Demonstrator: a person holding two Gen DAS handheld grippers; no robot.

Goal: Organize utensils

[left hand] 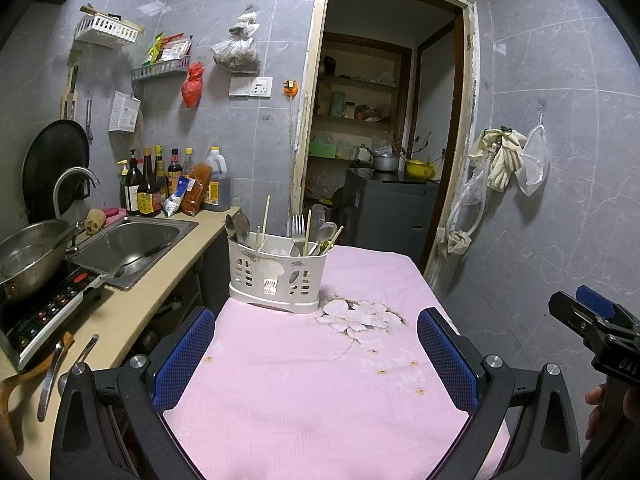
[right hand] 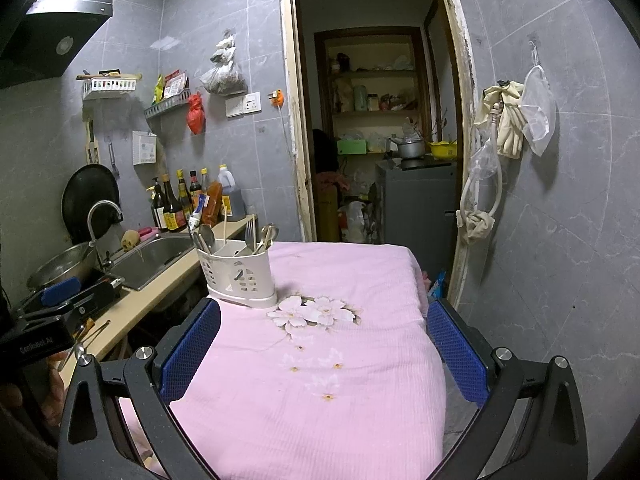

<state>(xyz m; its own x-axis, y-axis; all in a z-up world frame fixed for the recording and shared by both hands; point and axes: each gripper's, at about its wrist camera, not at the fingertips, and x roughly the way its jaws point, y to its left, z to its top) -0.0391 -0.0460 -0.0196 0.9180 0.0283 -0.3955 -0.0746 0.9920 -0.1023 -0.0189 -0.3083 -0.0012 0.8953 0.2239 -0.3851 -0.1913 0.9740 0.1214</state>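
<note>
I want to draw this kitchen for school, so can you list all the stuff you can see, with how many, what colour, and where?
White plastic utensil caddy: one, white, far end of the table.
Metal spoons: two, silver, caddy's left compartment.
Metal fork: one, silver, caddy's right compartment.
Wooden chopsticks: several, pale, standing in the caddy.
Pink flowered tablecloth: one, pink, covering the table.
Steel sink: one, grey, in the counter on the left.
Curved tap: one, silver, behind the sink.
Sauce bottles: several, dark, counter's back corner.
Red plastic bag: one, red, hanging on the wall.
Left claw: one, black with blue pads, open above the cloth.
Right claw: one, same colours, open above the cloth.
</note>
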